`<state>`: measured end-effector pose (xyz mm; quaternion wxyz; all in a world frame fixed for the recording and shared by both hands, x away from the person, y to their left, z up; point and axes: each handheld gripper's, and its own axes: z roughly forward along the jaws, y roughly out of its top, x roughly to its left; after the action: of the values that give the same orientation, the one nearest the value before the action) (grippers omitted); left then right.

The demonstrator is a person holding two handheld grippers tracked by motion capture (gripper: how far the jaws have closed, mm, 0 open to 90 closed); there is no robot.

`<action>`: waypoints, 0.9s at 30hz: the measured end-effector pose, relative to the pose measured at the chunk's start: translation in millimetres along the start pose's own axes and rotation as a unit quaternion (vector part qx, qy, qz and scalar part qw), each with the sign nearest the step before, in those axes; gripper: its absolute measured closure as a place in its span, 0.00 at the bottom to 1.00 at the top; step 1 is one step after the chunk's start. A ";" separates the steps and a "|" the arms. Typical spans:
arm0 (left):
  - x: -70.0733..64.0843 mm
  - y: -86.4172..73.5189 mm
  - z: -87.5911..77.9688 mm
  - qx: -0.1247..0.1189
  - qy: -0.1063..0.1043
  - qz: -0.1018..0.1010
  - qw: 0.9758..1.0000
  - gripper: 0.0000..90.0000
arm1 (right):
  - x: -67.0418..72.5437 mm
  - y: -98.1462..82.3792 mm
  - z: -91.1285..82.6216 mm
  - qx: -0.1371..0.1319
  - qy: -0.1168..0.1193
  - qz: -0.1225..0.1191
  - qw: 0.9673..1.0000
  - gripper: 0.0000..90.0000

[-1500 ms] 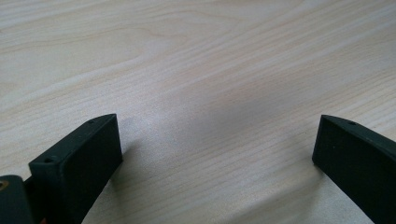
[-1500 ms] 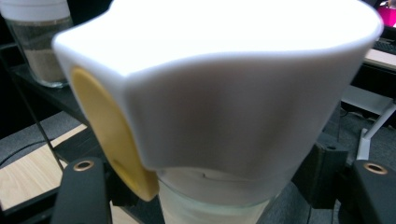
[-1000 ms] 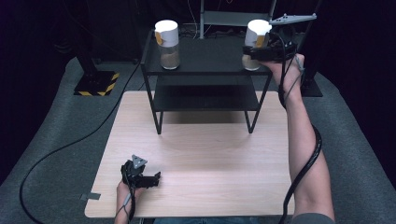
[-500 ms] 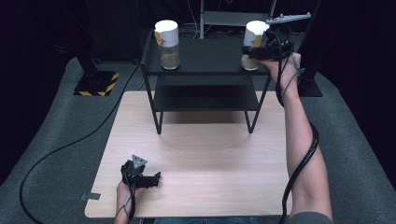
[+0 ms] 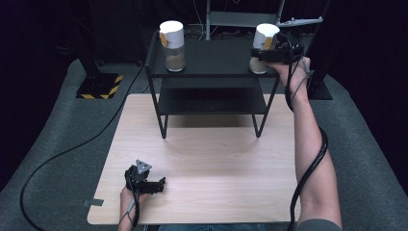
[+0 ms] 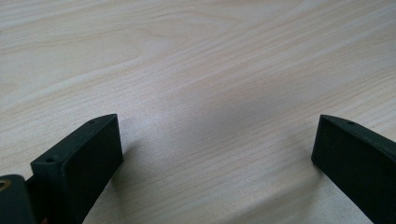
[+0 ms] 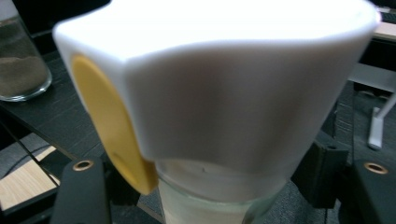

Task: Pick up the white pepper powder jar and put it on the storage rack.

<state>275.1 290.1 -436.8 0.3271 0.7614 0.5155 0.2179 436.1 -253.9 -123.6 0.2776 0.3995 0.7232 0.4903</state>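
I see the pale wooden table (image 5: 207,159) spread across the middle, and at its twelve o'clock edge stands a black two-tier metal shelf rack (image 5: 211,72). On the rack's top tier, at about eleven o'clock, sits a clear glass jar of brown powder with a white lid and yellow tab (image 5: 172,45). Its twin, a glass jar of pale powder with a white flip-top lid and yellow tab (image 5: 262,48), stands at one o'clock on the same tier's right end. My right hand-held gripper (image 5: 269,54) is closed on that jar just under the lid, jaws pressing either side of the glass. Against a second ago the jar has barely shifted and looks upright, so I judge the grip is set and the lift not really begun. My left hand-held gripper (image 5: 144,180) rests at seven o'clock on the table, jaws wide apart, holding nothing.
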 end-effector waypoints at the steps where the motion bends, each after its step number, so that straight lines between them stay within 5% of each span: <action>1: 0.0 0.0 0.0 0.000 0.000 0.000 1.000 0.02 | -0.7 -0.8 -0.2 -0.001 0.001 0.001 1.000 0.33; 22: 0.0 -0.1 -0.1 0.000 0.000 0.000 1.000 0.02 | 0.2 3.2 -0.1 0.007 0.001 -0.002 1.000 0.32; 27: 0.0 -0.2 -0.1 0.000 0.000 0.000 1.000 0.02 | 5.1 5.9 -0.6 0.020 -0.020 0.008 1.000 0.14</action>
<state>275.0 290.2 -436.9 0.3275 0.7616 0.5150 0.2181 434.7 -248.7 -118.0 0.2796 0.4205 0.7240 0.4699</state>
